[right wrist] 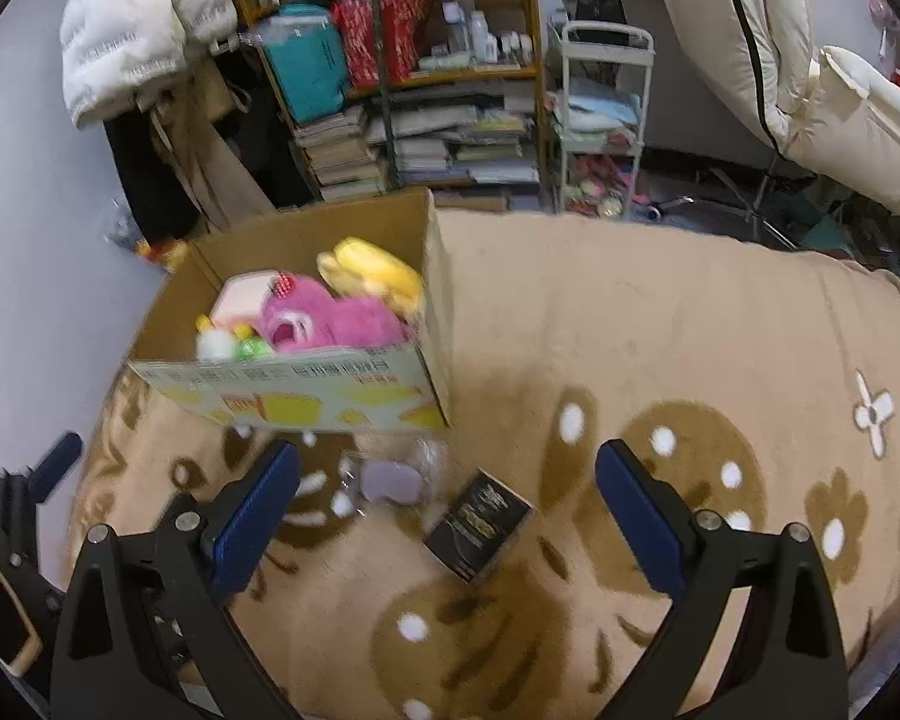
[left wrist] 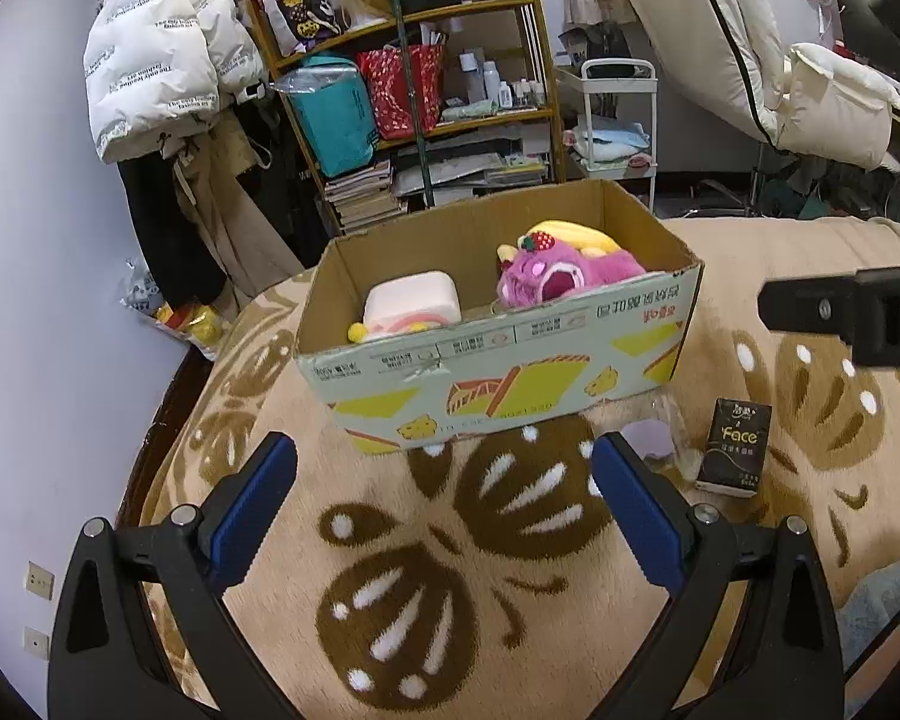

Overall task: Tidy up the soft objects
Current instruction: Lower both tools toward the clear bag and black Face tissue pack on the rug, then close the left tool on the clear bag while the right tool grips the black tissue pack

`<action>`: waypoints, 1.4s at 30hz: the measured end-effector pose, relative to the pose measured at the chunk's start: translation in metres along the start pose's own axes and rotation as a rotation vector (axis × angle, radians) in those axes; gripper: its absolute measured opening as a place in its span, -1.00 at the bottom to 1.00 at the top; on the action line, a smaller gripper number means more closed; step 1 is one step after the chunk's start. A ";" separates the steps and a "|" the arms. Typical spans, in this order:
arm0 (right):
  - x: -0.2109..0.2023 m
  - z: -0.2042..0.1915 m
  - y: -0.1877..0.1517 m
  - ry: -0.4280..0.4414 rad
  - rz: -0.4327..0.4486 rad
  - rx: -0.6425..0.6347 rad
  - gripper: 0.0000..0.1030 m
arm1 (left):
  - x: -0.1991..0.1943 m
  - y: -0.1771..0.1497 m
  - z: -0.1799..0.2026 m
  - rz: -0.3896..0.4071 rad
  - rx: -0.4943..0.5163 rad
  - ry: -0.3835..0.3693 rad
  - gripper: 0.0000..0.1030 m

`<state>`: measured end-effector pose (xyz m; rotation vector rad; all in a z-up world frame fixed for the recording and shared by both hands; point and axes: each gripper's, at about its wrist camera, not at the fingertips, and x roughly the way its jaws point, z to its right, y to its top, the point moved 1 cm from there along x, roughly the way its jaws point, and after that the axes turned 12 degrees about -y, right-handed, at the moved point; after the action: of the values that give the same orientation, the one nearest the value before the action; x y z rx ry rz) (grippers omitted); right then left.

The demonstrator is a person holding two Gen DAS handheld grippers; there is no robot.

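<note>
**Soft toys gathered in the box**

A pink plush toy point(left wrist: 564, 279), a yellow one point(left wrist: 573, 234) and a white cushion point(left wrist: 414, 300) are seen inside the cardboard box point(left wrist: 510, 372) on the bed blanket point(left wrist: 450, 540). The left gripper point(left wrist: 444, 480) and the right gripper point(right wrist: 447, 489) are held with fingers spread wide, nothing grasped. A black tissue pack point(right wrist: 480, 525) lies just beside the box.

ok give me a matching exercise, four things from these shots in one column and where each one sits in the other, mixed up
1. pink plush toy
2. black tissue pack
3. white puffer jacket
4. teal fabric bag

A. on the wooden shelf
B. in the cardboard box
C. hanging by the wall, left of the shelf
D. on the tan patterned blanket, right of the box

Pairs: 1-B, 2-D, 3-C, 4-A
</note>
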<state>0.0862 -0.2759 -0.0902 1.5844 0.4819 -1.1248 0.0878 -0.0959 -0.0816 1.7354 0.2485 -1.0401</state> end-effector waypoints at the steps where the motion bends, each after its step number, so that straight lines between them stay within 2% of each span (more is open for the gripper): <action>1: 0.002 0.000 -0.002 -0.014 -0.009 0.000 1.00 | 0.002 -0.002 0.000 -0.009 -0.004 -0.003 0.89; 8: 0.018 0.007 -0.006 -0.069 -0.073 0.054 0.99 | 0.021 -0.006 0.002 -0.041 -0.020 -0.026 0.89; 11: 0.030 0.009 -0.006 -0.051 -0.107 0.068 0.92 | 0.032 -0.004 0.002 -0.052 -0.042 -0.049 0.89; 15: 0.048 0.010 -0.009 -0.076 -0.152 0.091 0.92 | 0.042 -0.004 0.002 -0.064 -0.077 -0.082 0.89; 22: 0.072 0.006 -0.015 -0.114 -0.224 0.105 0.92 | 0.064 -0.004 0.016 -0.070 -0.043 -0.104 0.89; 30: 0.092 0.000 -0.016 -0.148 -0.279 0.096 0.90 | 0.085 -0.004 0.031 -0.072 -0.044 -0.181 0.89; 32: 0.099 0.001 -0.018 -0.142 -0.308 0.109 0.76 | 0.090 -0.006 0.032 -0.078 -0.047 -0.191 0.89; 35: 0.109 0.005 -0.021 -0.091 -0.355 0.153 0.67 | 0.099 -0.008 0.033 -0.098 -0.055 -0.212 0.89; 42: 0.129 0.012 -0.024 -0.059 -0.427 0.199 -0.01 | 0.112 -0.009 0.038 -0.128 -0.056 -0.249 0.89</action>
<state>0.1226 -0.3099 -0.2120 1.6570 0.7085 -1.5786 0.1303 -0.1582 -0.1734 1.5379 0.2297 -1.3183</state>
